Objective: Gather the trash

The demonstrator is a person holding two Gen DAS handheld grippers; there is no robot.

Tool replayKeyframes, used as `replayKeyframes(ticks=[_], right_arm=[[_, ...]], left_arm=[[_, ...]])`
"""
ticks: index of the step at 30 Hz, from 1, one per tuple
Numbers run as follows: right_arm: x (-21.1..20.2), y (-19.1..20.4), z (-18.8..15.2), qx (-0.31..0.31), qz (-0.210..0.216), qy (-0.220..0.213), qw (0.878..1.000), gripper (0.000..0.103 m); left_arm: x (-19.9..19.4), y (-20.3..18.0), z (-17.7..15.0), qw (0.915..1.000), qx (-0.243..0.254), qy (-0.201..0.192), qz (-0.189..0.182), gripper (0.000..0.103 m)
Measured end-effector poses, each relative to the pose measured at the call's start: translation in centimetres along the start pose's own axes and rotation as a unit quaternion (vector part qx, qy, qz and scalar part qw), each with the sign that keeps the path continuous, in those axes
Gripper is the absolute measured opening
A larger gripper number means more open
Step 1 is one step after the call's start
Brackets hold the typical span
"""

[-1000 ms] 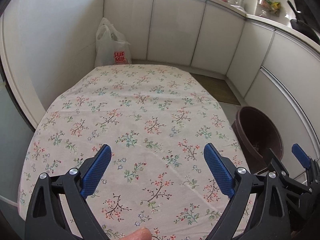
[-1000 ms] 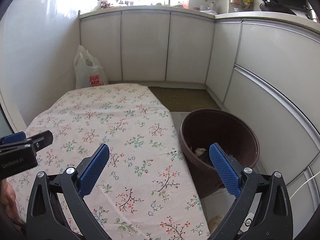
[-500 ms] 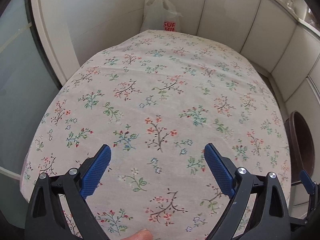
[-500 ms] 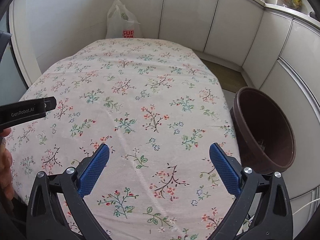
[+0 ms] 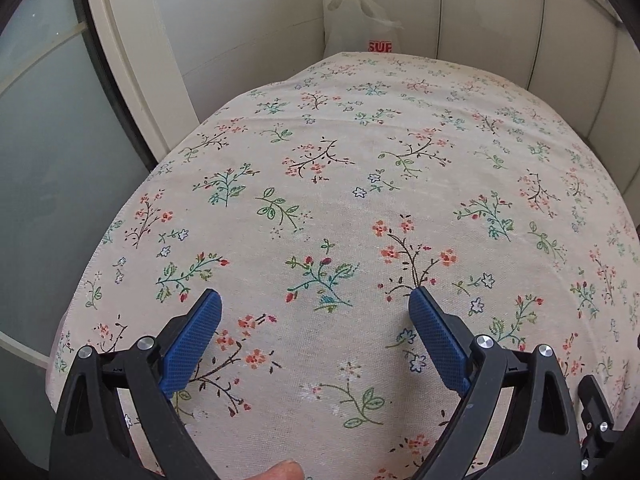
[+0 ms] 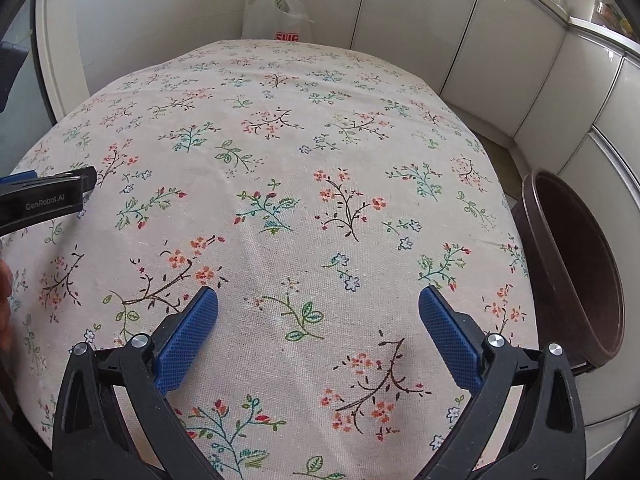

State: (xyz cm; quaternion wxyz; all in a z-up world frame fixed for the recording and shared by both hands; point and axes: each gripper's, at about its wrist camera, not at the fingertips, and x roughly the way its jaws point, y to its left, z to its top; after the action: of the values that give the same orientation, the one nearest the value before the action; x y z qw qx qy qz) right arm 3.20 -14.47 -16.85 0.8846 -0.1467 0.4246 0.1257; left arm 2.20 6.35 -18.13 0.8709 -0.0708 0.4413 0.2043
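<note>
Over one tabletop [image 5: 360, 208], covered by a floral cloth, two grippers are held: the left gripper [image 5: 316, 304] and the right gripper [image 6: 320, 300], each with its jaws spread wide and nothing between them. No loose trash can be made out on the cloth in either view. One brown bin [image 6: 576, 264] is seen just beside the tabletop's right edge in the right wrist view; its contents cannot be told. One white plastic bag [image 6: 276, 12] with red lettering is set beyond the far end, against the white cabinet doors [image 6: 420, 20]. A fingertip [image 5: 280, 471] is glimpsed at the bottom edge of the left wrist view. The left gripper is seen at the left edge of the right view.
</note>
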Motion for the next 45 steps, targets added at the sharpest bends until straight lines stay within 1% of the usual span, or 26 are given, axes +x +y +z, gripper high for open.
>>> replayKeyframes(ticks=[2, 6, 7, 17, 22, 30, 45], right_arm=[[0.2, -0.5, 0.2, 0.011, 0.012, 0.001, 1.000, 0.096], [1.3, -1.8, 0.5, 0.042, 0.060, 0.019, 0.997, 0.097], [1.4, -2.0, 0.5, 0.044, 0.066, 0.020, 0.997, 0.097], [1.8, -1.9, 1.1, 0.040, 0.072, 0.019, 0.996, 0.097], [1.9, -1.9, 1.1, 0.039, 0.071, 0.018, 0.997, 0.097], [1.9, -1.9, 1.1, 0.040, 0.071, 0.018, 0.997, 0.097], [1.9, -1.9, 1.1, 0.040, 0.071, 0.018, 0.997, 0.097]], left_arm=[[0.1, -0.2, 0.0, 1.0000, -0.002, 0.000, -0.002, 0.092], [0.9, 0.1, 0.0, 0.9997, -0.022, 0.010, -0.007, 0.096], [1.0, 0.3, 0.0, 0.9996, -0.027, 0.009, -0.007, 0.096], [1.0, 0.0, 0.1, 0.9993, -0.037, 0.008, -0.005, 0.097], [1.1, 0.3, 0.2, 0.9991, -0.040, 0.009, -0.011, 0.097], [1.1, 0.0, 0.2, 0.9988, -0.048, 0.010, 0.002, 0.098], [1.1, 0.1, 0.2, 0.9987, -0.049, 0.010, 0.001, 0.098]])
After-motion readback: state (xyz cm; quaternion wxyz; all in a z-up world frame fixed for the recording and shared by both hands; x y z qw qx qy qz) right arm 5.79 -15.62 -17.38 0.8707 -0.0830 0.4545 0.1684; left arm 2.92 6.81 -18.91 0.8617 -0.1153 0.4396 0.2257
